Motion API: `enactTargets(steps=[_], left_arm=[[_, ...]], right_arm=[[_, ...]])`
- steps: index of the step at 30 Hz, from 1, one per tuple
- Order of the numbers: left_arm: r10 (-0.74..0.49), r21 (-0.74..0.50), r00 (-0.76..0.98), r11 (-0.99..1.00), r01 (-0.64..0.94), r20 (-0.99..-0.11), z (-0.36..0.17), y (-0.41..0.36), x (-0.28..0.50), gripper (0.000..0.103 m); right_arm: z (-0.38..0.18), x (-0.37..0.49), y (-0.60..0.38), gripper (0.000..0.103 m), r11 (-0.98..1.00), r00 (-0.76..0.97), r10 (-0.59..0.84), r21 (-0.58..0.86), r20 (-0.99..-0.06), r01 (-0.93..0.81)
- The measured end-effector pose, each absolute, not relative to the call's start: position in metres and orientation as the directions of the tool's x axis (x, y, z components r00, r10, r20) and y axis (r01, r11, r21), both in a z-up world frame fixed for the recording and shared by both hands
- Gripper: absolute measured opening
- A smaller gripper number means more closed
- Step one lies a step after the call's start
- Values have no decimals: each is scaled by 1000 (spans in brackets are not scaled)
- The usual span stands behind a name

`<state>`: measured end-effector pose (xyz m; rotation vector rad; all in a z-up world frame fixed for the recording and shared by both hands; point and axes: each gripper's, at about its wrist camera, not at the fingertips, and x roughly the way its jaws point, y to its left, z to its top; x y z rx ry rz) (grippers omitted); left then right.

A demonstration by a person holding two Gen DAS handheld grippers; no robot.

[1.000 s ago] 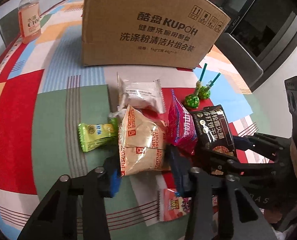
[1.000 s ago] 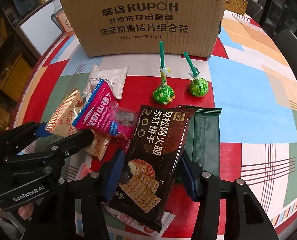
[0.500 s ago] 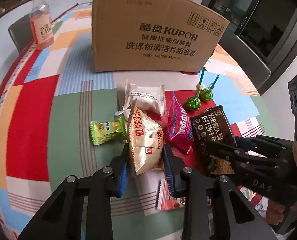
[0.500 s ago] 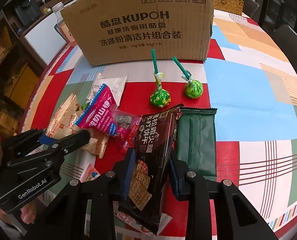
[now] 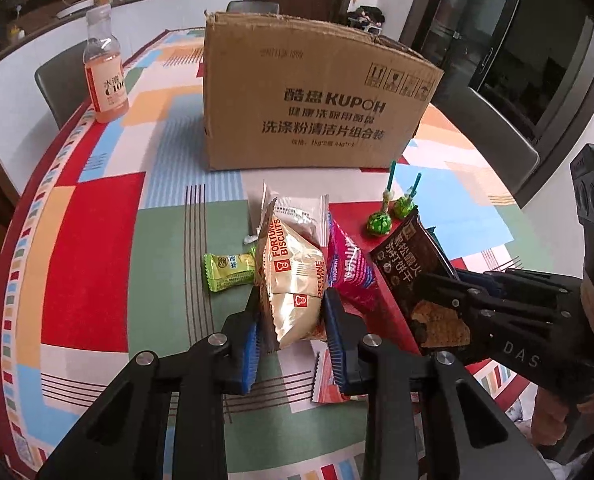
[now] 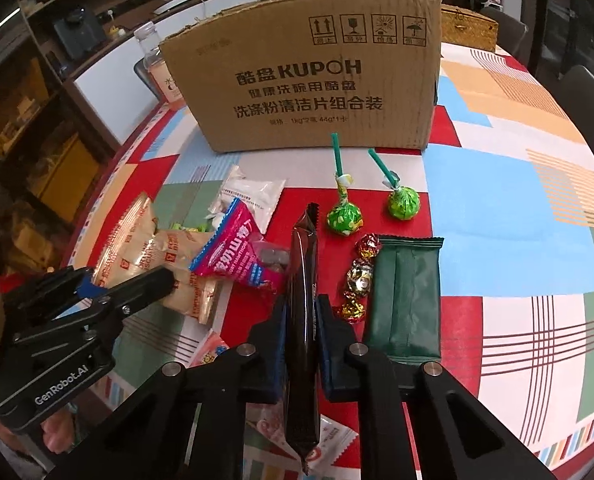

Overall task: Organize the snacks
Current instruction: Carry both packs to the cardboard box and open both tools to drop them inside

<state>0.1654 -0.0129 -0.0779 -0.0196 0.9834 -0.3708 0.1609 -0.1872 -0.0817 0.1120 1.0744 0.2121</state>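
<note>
Left wrist: cream biscuit bag (image 5: pixel 293 280), red lettering, gripped

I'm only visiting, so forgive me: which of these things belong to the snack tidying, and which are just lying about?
Part of the job:
Fortune Biscuits bag, in left gripper
black cracker pack, in right gripper
lollipops
cardboard box

Just lying about:
drink bottle
chair

gold biscuit pack (image 5: pixel 293 284) and dark cracker pack (image 6: pixel 303 320) both held edge-up.
</note>
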Motion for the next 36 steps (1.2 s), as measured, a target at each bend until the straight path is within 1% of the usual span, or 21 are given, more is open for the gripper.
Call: enactTargets(steps=[5,12,15,24,36], left_arm=[[-314,-173,522,938,301,-794,-67,-15,163,29],[-322,-158,577,935,317,-751,-43,-17,165,28],[-335,-167,599,933,318,-728,-32,-15,169,28],[-316,-128,686,942,312,-655,6,-14,191,28],[-337,-112,756,936,335,-561,56,-23,237,28]], right_arm=[[-70,158,-187,15,974,489,227,190,-842,-125],[-45,160,-187,15,969,544,246,193,-802,-155],[-31,166,-185,15,965,577,262,196,-774,-174],[4,188,-178,15,953,649,301,199,-698,-228],[53,230,-189,15,953,753,303,189,-583,-238]])
